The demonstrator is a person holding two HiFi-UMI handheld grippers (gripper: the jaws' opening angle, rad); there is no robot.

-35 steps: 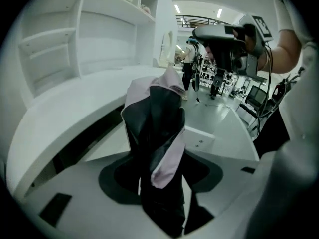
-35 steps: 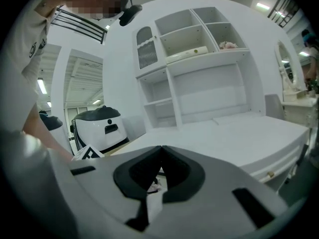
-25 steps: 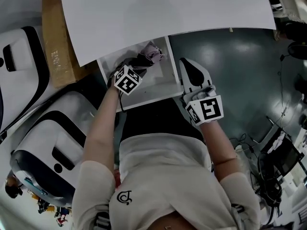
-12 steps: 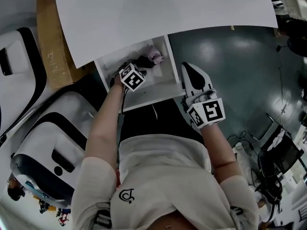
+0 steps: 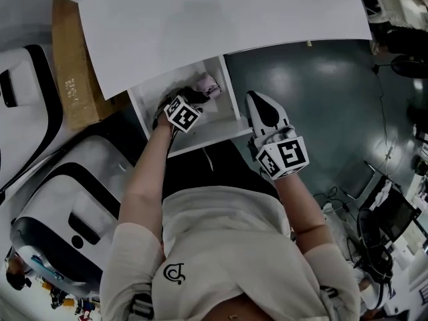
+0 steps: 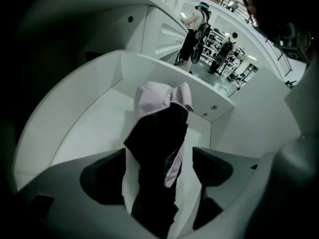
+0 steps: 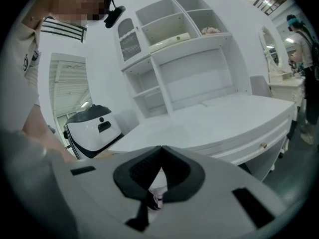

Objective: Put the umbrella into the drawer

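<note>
The folded umbrella (image 6: 157,153), black with pale lilac cloth at its far end, lies inside the open white drawer (image 6: 84,128). My left gripper (image 6: 157,171) points steeply down into the drawer and its jaws are opening. The umbrella lies between the pads, with a gap on the right side. In the head view the umbrella (image 5: 205,85) shows at the drawer's (image 5: 207,131) back, just beyond the left gripper (image 5: 192,97). My right gripper (image 5: 259,102) hangs beside the drawer's right front corner. Its jaws meet at the tips in the right gripper view (image 7: 160,148), with nothing held.
The white desk top (image 5: 221,19) overhangs the drawer's back. A cardboard box (image 5: 70,79) and a white and black machine (image 5: 67,206) stand to the left. Dark floor with cables and gear (image 5: 381,219) lies to the right. A white shelf unit (image 7: 169,49) rises behind the desk.
My left hand has sunk a little deeper into the drawer with the umbrella. The right gripper has stayed beside the drawer's right corner.
</note>
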